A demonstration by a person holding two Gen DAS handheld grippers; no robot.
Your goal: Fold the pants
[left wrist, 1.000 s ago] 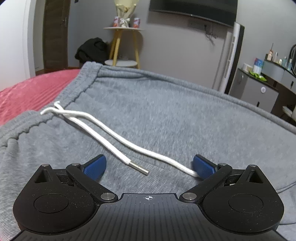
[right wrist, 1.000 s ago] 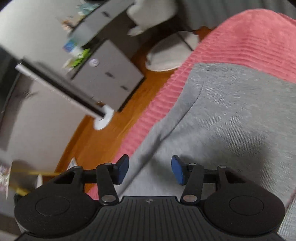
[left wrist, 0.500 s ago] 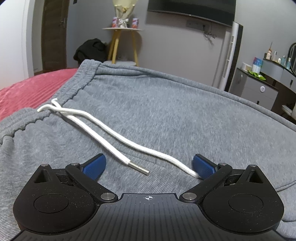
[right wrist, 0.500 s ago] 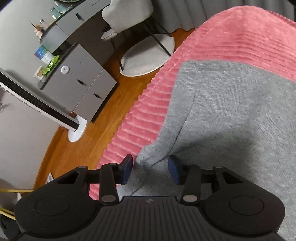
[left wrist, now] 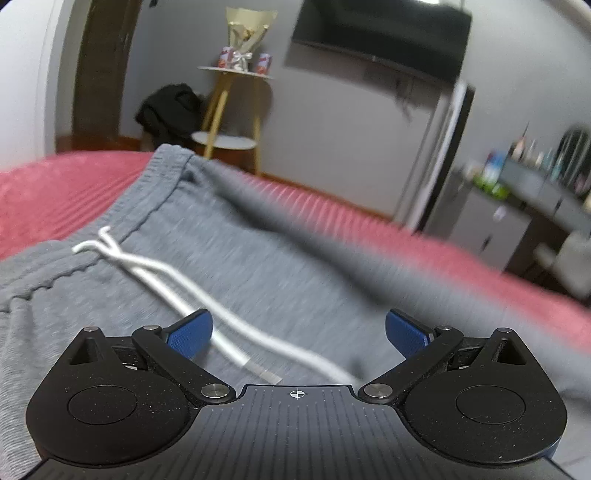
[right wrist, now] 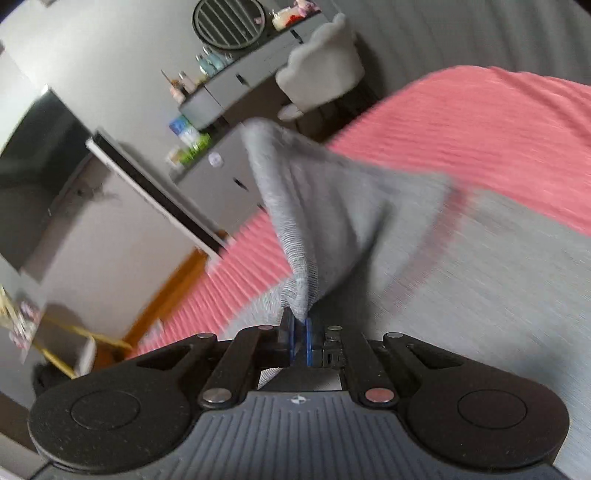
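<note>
Grey sweatpants [left wrist: 258, 266] lie on a pink ribbed bedspread [left wrist: 55, 192], waistband toward the left of the left wrist view. Their white drawstring [left wrist: 155, 273] runs down between the blue pads of my left gripper [left wrist: 299, 334], which stands open just above the cloth, holding nothing. In the right wrist view my right gripper [right wrist: 300, 338] is shut on an edge of the grey pants [right wrist: 306, 229], and a peaked fold of fabric rises from its pinched pads above the bedspread [right wrist: 498, 140]. The rest of the pants [right wrist: 480, 295] spreads flat to the right.
Beyond the bed's edge are a wooden floor [right wrist: 173, 291], a grey cabinet [right wrist: 229, 184], a dressing table with bottles [right wrist: 236, 81], a grey chair [right wrist: 325, 70] and a wall-mounted TV [left wrist: 380, 33]. A yellow-legged side table [left wrist: 232, 107] and dark clothing [left wrist: 170, 110] stand behind the waistband.
My right gripper closed on the pants' edge and swept sideways, lifting a fold of cloth. In the left view the far side of the pants pulled inward, uncovering pink bedspread; the left gripper rose slightly.
</note>
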